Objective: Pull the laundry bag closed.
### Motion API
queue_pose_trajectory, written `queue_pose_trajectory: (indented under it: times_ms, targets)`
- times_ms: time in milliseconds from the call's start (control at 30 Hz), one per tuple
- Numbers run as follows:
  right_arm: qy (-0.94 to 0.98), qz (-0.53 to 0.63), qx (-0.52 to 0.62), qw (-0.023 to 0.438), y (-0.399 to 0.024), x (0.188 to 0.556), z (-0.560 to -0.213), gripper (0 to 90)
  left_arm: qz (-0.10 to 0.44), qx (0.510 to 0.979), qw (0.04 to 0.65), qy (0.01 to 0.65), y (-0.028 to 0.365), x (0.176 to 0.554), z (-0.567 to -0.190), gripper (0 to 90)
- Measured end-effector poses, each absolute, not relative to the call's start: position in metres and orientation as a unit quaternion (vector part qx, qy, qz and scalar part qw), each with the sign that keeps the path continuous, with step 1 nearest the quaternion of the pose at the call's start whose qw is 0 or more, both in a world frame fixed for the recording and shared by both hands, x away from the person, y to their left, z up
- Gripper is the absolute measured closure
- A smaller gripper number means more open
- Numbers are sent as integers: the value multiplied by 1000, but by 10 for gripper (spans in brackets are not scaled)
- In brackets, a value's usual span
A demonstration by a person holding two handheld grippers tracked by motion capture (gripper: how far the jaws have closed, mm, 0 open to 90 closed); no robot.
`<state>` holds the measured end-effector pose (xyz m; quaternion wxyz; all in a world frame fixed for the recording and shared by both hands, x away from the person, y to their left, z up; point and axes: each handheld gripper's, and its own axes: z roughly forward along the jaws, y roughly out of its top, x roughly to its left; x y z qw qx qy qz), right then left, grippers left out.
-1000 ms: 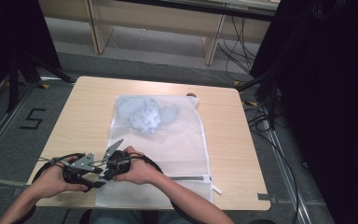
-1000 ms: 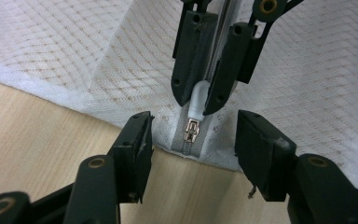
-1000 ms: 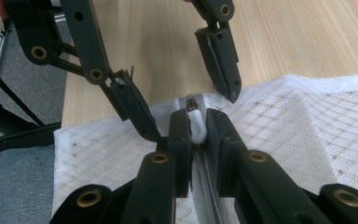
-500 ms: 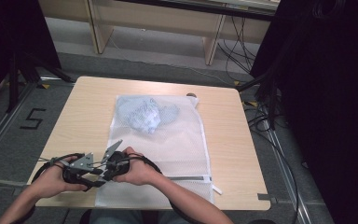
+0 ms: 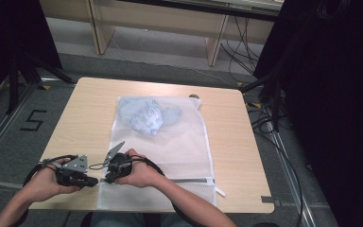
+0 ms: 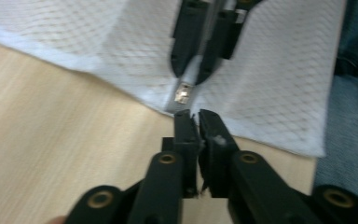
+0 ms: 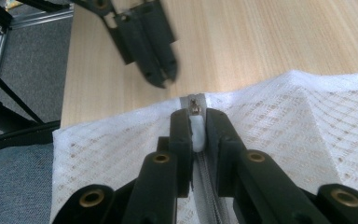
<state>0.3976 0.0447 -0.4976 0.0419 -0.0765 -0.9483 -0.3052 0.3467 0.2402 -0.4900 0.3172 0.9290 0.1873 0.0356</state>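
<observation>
Light wood counter [image 5: 85, 113] on grey floor, one white mesh laundry bag [image 5: 179, 142] lying mid-counter, one bluish garment [image 5: 146, 116] inside, two tools, right tool [image 7: 196, 125] clamping zipper pull [image 7: 196, 130], left tool [image 6: 195, 122] closed, empty, at bag edge.

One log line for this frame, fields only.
right hand-held gripper: shut on zipper pull | left hand-held gripper: shut, at bag edge | mesh laundry bag: flat on table
</observation>
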Motion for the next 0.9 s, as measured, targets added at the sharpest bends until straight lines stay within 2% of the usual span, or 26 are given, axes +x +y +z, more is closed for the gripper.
queue_pose_trajectory:
  times_ms: [67,467,733,900]
  targets:
    - [-949,-304,-78,44,45,397,-498,822,40,924,330,188,236,344,-489,896]
    - [-951,-299,-66,37,46,398,-499,822,19,933,310,181,226,352,-501,896]
    - [-953,-294,-67,34,46,397,-500,823,7,924,310,224,224,351,-502,900]
    - [-955,-287,-74,35,45,396,-498,823,1,923,307,230,225,351,-501,900]
